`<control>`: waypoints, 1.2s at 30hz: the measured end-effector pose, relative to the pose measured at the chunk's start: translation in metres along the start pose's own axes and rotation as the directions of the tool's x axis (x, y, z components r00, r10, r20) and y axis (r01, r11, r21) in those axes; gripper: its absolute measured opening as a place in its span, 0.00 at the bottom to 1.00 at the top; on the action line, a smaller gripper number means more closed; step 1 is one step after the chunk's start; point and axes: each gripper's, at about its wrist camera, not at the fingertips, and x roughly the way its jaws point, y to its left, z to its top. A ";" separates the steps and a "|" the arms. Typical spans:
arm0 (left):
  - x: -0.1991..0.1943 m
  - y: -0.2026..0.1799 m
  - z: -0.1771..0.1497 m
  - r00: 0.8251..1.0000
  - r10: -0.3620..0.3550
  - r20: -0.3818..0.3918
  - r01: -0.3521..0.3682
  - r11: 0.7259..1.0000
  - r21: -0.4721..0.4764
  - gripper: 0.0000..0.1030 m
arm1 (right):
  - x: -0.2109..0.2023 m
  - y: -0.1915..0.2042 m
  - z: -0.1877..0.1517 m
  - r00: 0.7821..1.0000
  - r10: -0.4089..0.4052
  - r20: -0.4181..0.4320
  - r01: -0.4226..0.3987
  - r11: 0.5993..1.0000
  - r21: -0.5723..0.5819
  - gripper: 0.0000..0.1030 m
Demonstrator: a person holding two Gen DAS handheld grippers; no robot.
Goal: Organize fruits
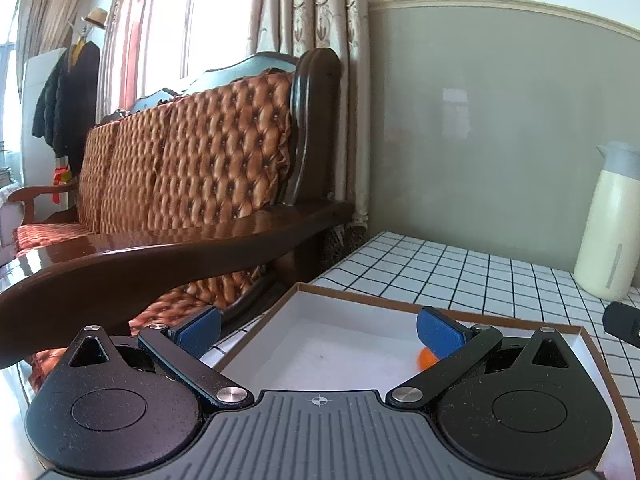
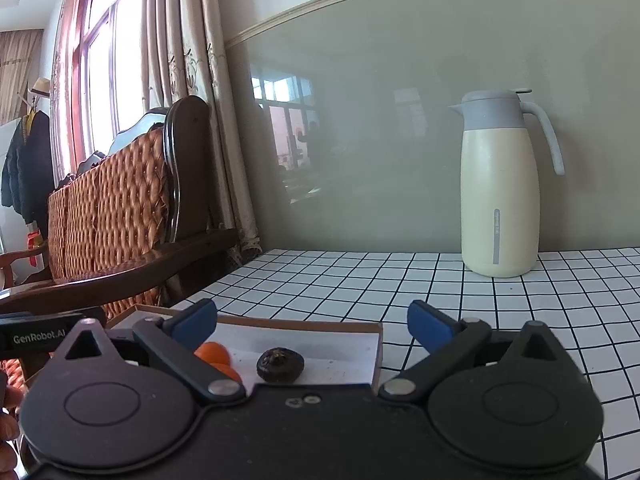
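Only right wrist view shows dark fruit (image 2: 280,365) in box (image 2: 376,350).

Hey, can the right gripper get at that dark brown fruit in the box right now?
Probably yes. The right gripper is open and empty, and the dark fruit lies uncovered in the box just ahead, below its fingers. The oranges sit beside it, apart.

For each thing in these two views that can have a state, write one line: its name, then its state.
Left tongs: open, holding nothing.
Right tongs: open, holding nothing.
Shallow box: open-topped, on the checked tablecloth.
Orange fruits: lying in the box.
Dark round fruit: lying in the box, beside the orange ones.
Cream jug: upright, lid on.
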 end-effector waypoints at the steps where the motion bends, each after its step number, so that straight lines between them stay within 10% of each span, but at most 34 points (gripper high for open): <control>1: -0.001 0.000 0.000 1.000 -0.001 -0.001 0.001 1.000 0.003 1.00 | 0.000 0.000 -0.001 1.000 0.003 -0.005 -0.003 1.000 -0.001 0.94; 17: -0.060 -0.016 -0.010 0.998 -0.035 -0.044 0.034 0.999 -0.002 1.00 | -0.041 -0.020 -0.004 0.995 0.043 -0.086 -0.040 0.999 0.034 0.94; 36: -0.241 -0.015 -0.004 0.990 -0.129 -0.063 0.131 0.991 0.028 1.00 | -0.212 -0.012 0.028 0.997 0.019 -0.079 -0.018 1.000 0.018 0.94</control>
